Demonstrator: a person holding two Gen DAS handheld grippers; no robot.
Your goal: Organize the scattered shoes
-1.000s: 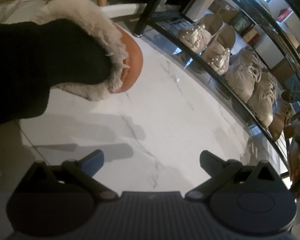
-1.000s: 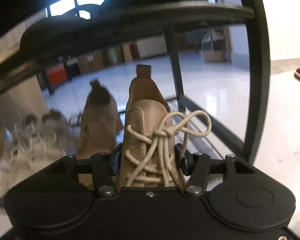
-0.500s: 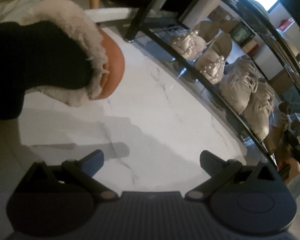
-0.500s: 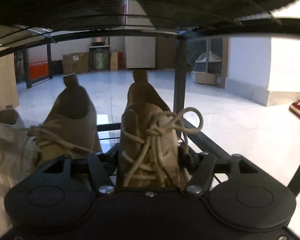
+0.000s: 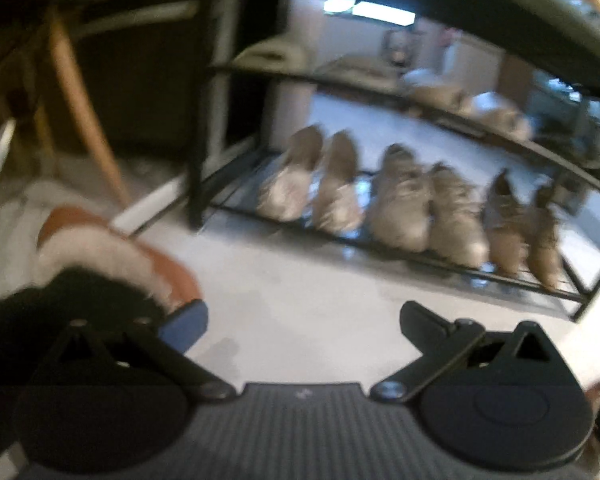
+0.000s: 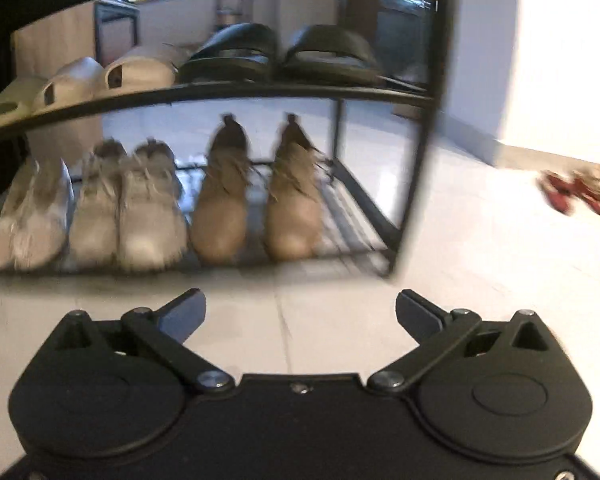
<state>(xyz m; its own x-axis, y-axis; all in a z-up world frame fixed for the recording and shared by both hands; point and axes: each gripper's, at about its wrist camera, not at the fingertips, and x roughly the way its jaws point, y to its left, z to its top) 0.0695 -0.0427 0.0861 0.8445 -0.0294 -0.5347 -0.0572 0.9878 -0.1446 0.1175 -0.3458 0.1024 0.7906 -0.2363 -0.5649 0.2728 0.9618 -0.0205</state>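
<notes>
Right hand-held gripper (image 6: pixel 301 312) jaws just opened wide, empty; tan boots (image 6: pixel 256 204) on rack's bottom shelf (image 6: pixel 352 236). Left hand-held gripper (image 5: pixel 302 326) spread, empty. I risk clipping furry slipper (image 5: pixel 112 256) on floor, or missing red shoes (image 6: pixel 572 192).

The right gripper (image 6: pixel 301 311) has just been opening and its jaws stand wide over pale floor tiles (image 6: pixel 480 264), nothing between them. Ahead, a black shoe rack (image 6: pixel 416 128) holds tan lace-up boots (image 6: pixel 256 204) beside pale sneakers (image 6: pixel 128 212) below, with black slides (image 6: pixel 280 54) above. Red shoes (image 6: pixel 572 192) lie far right.
</notes>
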